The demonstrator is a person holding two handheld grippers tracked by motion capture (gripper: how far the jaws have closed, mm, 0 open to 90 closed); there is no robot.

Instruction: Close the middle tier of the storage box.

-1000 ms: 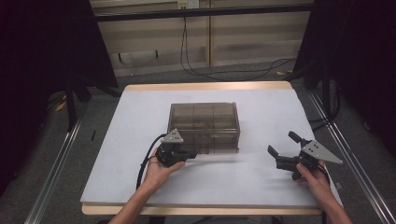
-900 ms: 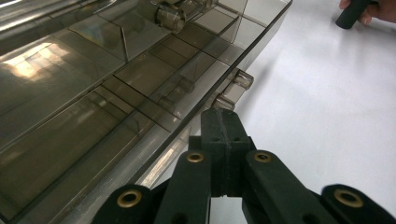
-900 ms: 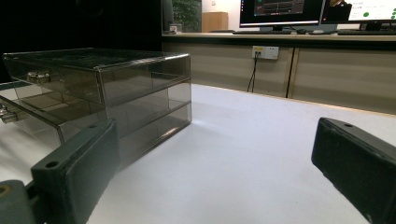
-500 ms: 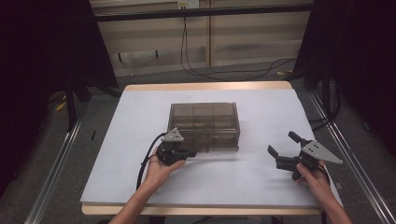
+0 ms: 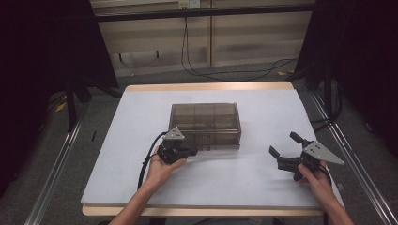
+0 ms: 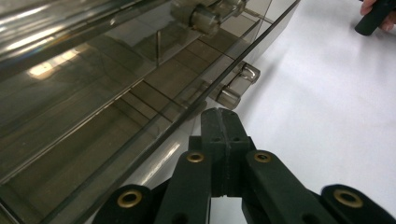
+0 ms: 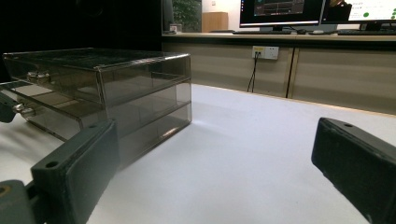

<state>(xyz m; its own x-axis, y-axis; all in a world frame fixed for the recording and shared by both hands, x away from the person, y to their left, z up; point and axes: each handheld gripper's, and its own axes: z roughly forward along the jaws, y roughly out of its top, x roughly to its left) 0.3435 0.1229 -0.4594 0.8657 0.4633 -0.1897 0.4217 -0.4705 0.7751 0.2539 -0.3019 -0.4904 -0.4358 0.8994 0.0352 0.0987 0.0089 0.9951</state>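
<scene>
one drawer box (image 5: 205, 124) (smoky clear plastic), two grippers (image 5: 174, 151) (image 5: 287, 150), one table (image 5: 263, 173)

My only obstacle: smoked acrylic drawer box (image 5: 205, 124) at frame centre. White tabletop (image 5: 263, 173) open lower right, left and beyond.

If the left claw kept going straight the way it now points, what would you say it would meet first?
Most likely the small clear handle on the front of the smoky transparent plastic drawer box; the closed left claw points at it from just short, though the gap is hard to judge.
</scene>
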